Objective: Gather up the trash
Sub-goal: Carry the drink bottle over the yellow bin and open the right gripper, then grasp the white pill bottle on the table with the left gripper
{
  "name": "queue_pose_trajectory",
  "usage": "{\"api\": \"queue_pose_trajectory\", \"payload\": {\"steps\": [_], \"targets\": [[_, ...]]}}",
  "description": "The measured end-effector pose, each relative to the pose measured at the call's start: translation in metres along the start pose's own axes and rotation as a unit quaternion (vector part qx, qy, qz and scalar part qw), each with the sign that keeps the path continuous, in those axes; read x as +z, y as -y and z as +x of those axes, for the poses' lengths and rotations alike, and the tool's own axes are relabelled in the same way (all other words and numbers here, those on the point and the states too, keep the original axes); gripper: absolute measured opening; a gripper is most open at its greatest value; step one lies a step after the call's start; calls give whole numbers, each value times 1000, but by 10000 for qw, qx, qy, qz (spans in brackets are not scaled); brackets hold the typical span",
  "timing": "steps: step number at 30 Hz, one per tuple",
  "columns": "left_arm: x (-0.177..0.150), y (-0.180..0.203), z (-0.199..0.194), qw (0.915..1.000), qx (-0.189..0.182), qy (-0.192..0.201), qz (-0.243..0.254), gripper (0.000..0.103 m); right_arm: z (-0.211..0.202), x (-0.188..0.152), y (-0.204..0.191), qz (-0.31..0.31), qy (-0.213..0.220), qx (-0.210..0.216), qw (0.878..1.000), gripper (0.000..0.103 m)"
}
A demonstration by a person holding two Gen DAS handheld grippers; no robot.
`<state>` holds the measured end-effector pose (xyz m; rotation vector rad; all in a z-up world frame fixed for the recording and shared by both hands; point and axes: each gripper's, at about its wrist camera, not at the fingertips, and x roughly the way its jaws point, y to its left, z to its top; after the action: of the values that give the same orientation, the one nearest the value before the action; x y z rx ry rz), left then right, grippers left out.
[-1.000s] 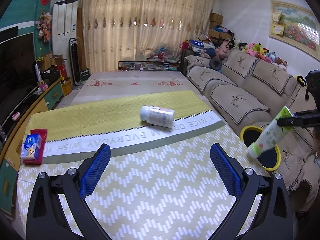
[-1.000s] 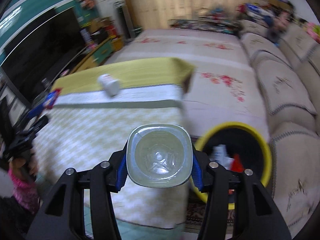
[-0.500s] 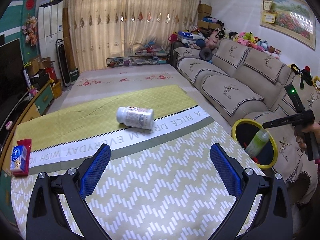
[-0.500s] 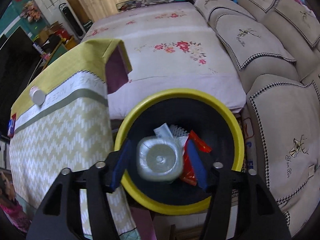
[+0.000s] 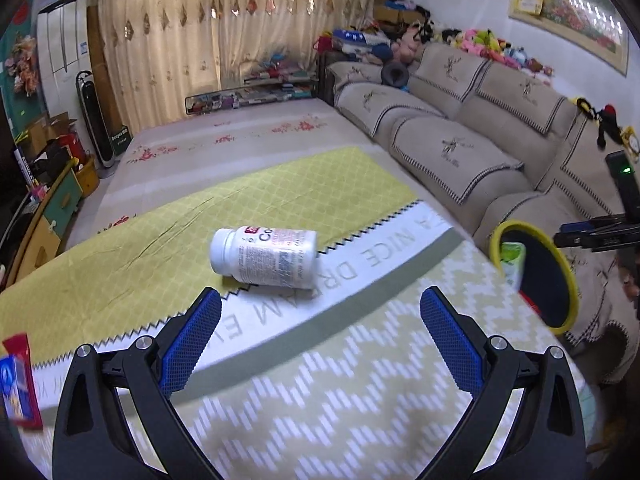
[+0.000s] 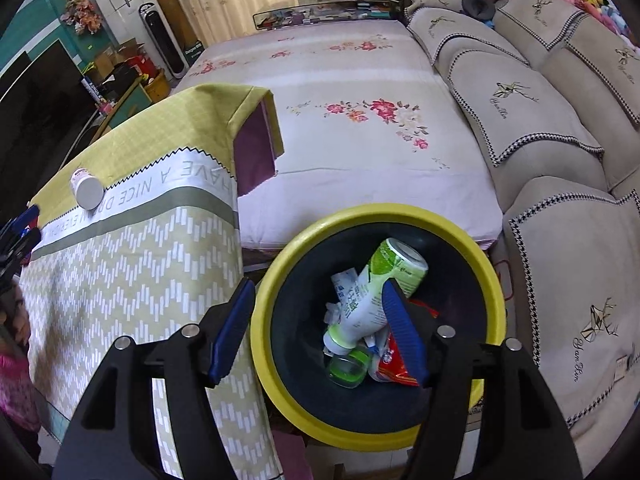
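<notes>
A white pill bottle lies on its side on the green-and-yellow tablecloth, just ahead of my left gripper, which is open and empty. From the right wrist the same pill bottle shows far left. My right gripper hangs over the yellow-rimmed black bin, its jaws opening with nothing pressed between them. Below them a green-and-white bottle lies in the bin among other wrappers. A red-and-blue packet sits at the table's left edge.
The bin stands off the table's right edge, against a beige sofa. Beyond the table lies a low bed with a floral sheet. A cabinet and boxes line the left wall.
The right gripper came down over the bin and let go of the green-and-white bottle, which now lies inside. The left gripper moved closer to the white pill bottle.
</notes>
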<state>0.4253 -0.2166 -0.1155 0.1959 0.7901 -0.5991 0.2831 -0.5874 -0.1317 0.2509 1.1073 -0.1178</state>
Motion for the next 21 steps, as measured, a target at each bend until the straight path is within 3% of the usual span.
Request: {"api": "queue_pose_trajectory", "payload": {"steps": [9, 21], "targets": [[23, -22, 52, 9991, 177, -197, 335, 98, 21, 4, -7, -20, -160, 159, 9997, 63], [37, -33, 88, 9982, 156, -384, 435, 98, 34, 7, -21, -148, -272, 234, 9992, 63]]}}
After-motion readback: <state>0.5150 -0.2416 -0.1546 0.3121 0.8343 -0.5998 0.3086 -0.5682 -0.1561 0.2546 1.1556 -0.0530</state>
